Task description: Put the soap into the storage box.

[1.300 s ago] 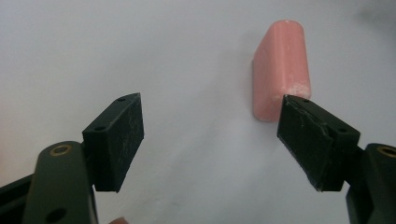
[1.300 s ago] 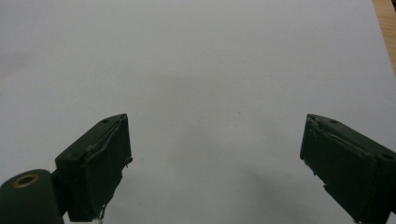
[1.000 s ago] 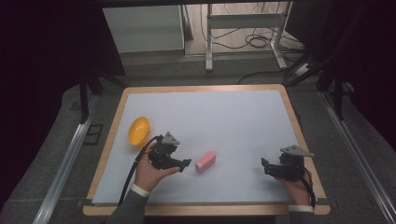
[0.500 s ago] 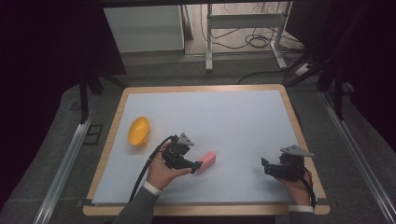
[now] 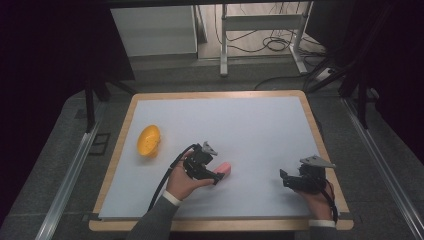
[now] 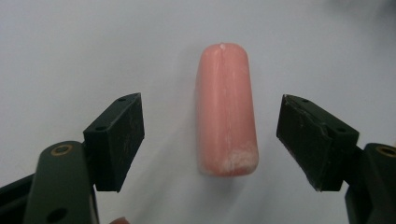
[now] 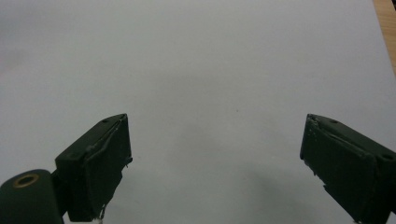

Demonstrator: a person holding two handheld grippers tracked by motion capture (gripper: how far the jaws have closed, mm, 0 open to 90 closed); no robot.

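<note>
On the white table (image 5: 250, 125), the left claw (image 6: 210, 140) straddles the pink block (image 6: 226, 112), jaws spread, untouched.

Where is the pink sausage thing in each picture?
High view: the pink sausage lies on the white table sheet, low and just left of middle, right at the tip of the left gripper.
Left gripper view: it lies in the middle of the picture, pointing away, between the two open jaws with a gap on each side.
Right gripper view: not in it.
Shared landmark: the left gripper's black jaws, one on each side of the sausage.
</note>
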